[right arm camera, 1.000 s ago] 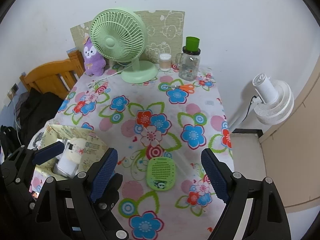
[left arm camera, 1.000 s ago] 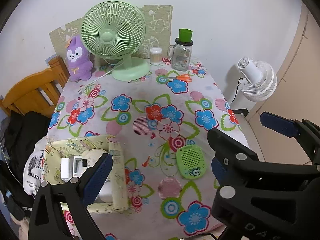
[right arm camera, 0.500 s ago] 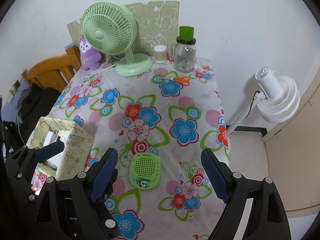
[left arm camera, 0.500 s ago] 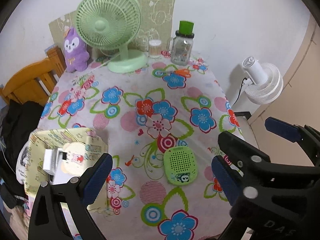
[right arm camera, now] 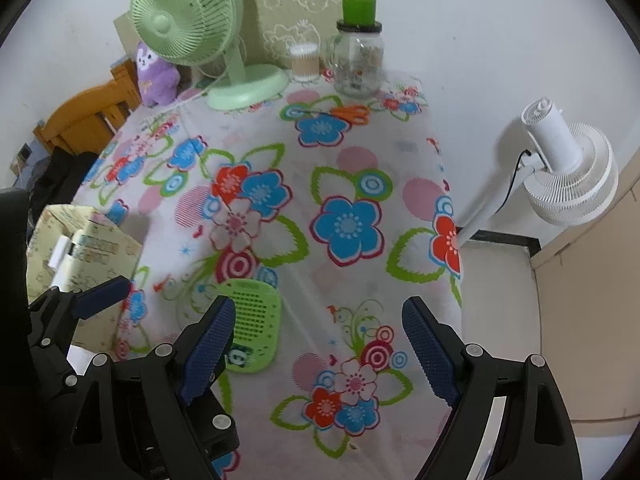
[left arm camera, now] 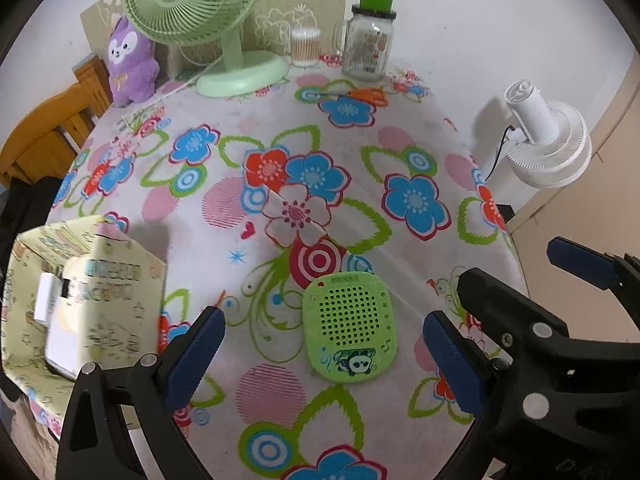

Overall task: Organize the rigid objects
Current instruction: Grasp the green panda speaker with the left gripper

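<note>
A flat green perforated pad with a panda print (left arm camera: 350, 326) lies on the flowered tablecloth near the front edge. My left gripper (left arm camera: 324, 344) is open, and the pad lies between its fingers. My right gripper (right arm camera: 318, 340) is open and empty; the pad (right arm camera: 252, 326) lies just beyond its left finger. A yellow patterned box (left arm camera: 80, 300) with white items inside stands at the table's left front; it also shows in the right wrist view (right arm camera: 76, 256).
At the back stand a green desk fan (left arm camera: 208, 20), a purple plush (left arm camera: 130, 64), a cotton swab jar (left arm camera: 305, 46) and a glass jar with a green lid (left arm camera: 370, 36). Orange scissors (left arm camera: 366, 96) lie near the jar. A white floor fan (left arm camera: 548, 140) stands right of the table; a wooden chair (left arm camera: 44, 136) stands left.
Both grippers moved forward and lower toward the green pad. The pad now lies between the left gripper's fingers. The box has shifted left in both views.
</note>
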